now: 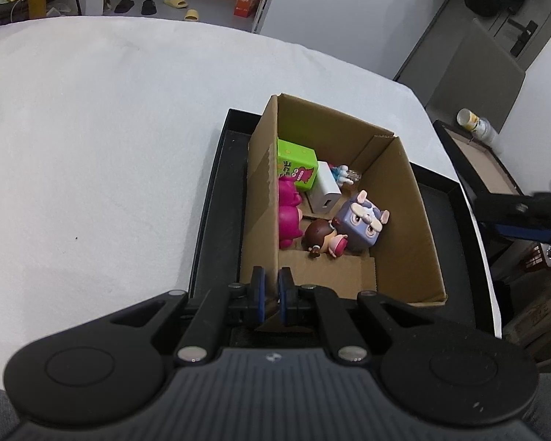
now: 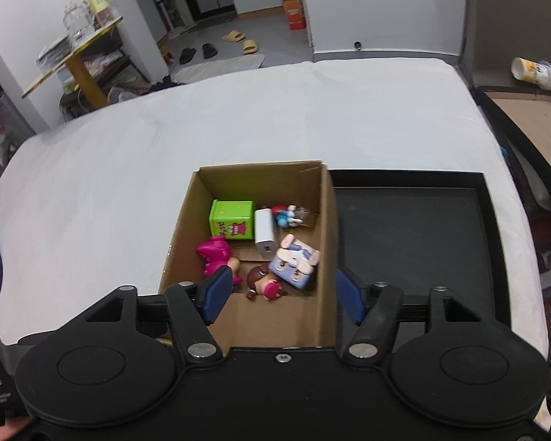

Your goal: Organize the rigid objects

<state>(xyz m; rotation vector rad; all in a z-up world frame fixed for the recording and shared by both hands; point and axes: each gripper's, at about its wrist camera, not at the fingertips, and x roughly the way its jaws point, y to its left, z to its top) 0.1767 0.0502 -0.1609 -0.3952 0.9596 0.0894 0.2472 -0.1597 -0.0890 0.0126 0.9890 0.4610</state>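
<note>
Left claw point(image 1: 270, 296): pinched on the near wall of the box point(image 1: 404, 198).
Right claw point(image 2: 281, 296): wide, empty — toys point(image 2: 294, 262) lie just ahead, inside the box.

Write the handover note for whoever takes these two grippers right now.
Left gripper: shut on the near wall of the cardboard box, steadying it.
Right gripper: open, nothing between the pads, above the box's near end.
In the box: green carton, white charger, pink toy, purple cube figure, small doll.
Box stands in the black tray.
Left: nothing loose shows on the white table.
</note>
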